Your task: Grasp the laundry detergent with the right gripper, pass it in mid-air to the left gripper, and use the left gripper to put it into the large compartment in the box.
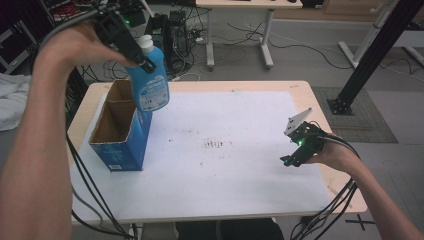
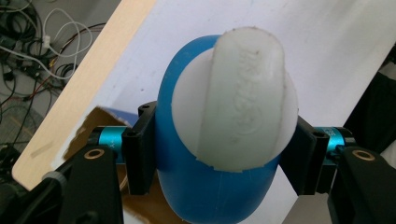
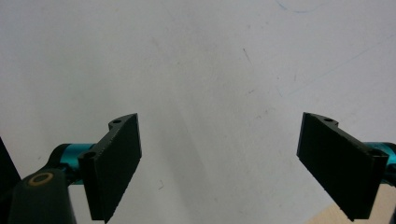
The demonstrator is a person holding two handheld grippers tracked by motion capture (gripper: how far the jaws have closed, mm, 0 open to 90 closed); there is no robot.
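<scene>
Closest to the lens, the left gripper (image 2: 219,154) pinches one blue bottle (image 2: 205,186) just under its white cap (image 2: 236,100), a jaw pressed against each side. From above, that left gripper (image 1: 142,62) holds the bottle (image 1: 150,85) in the air at about 11 o'clock on the table (image 1: 300,95), over the far end of the single open blue cardboard box (image 1: 117,130). At 3 o'clock the right gripper (image 1: 290,160) hovers low over the white sheet (image 1: 225,120); its jaws stand wide apart with nothing between them. Two grippers, one bottle, one box.
</scene>
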